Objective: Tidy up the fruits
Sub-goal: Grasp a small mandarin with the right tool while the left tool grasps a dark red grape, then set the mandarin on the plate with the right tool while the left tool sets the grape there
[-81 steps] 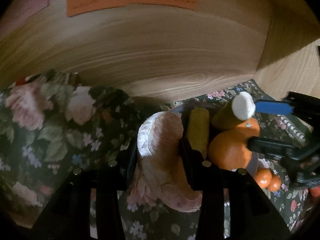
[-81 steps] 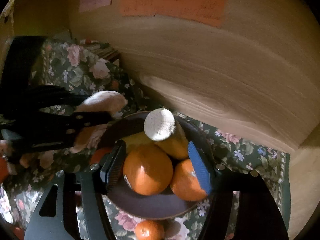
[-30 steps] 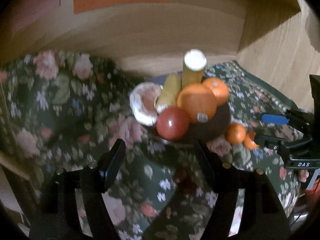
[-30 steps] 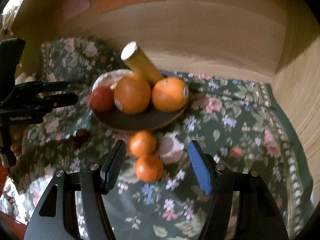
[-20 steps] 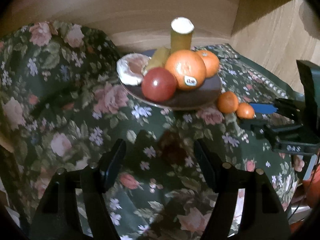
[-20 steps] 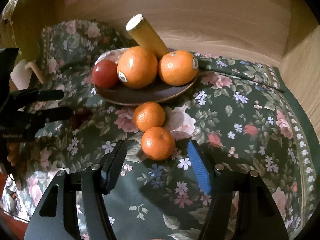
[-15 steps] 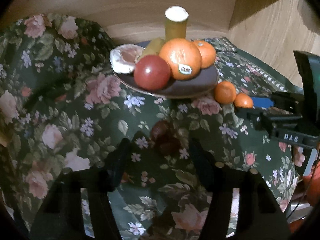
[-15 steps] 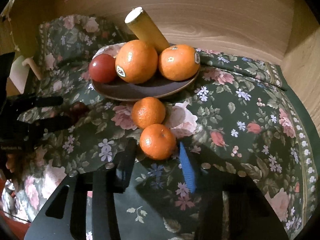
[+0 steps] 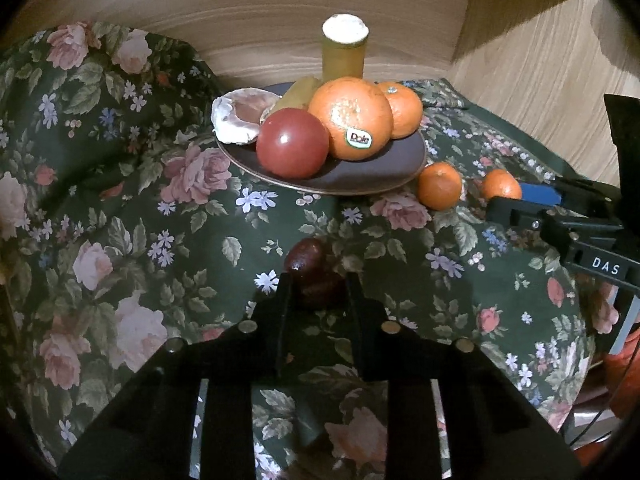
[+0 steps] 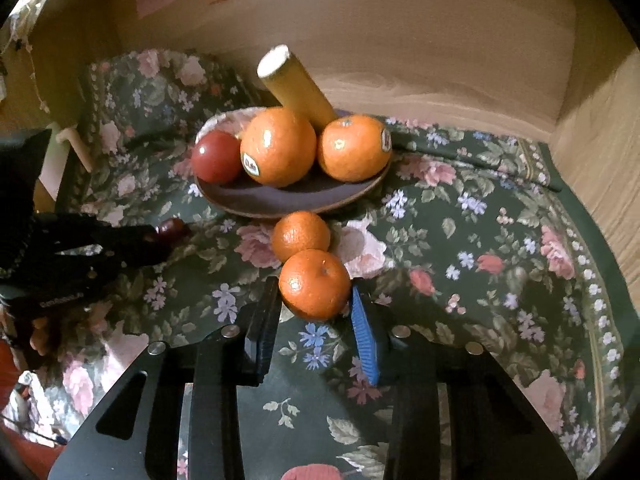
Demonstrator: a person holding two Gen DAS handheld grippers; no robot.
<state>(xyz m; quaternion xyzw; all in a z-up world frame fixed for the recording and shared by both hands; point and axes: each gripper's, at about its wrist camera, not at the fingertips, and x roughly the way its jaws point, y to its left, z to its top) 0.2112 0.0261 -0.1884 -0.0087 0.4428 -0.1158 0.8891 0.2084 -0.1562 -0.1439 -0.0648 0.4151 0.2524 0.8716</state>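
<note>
Fruit sits partly sorted on a flowered cloth (image 9: 160,216). A brown plate (image 10: 280,200) holds two large oranges (image 10: 278,146), a red apple (image 9: 292,142), a yellow cut fruit piece (image 10: 296,84) and a pale peel (image 9: 240,114). Just in front lie two mandarins; the right gripper (image 10: 314,308) has its jaws narrowed around the nearer mandarin (image 10: 314,284). Left of them, the left gripper (image 9: 318,294) has its jaws closed on a dark red fruit (image 9: 314,276) resting on the cloth.
</note>
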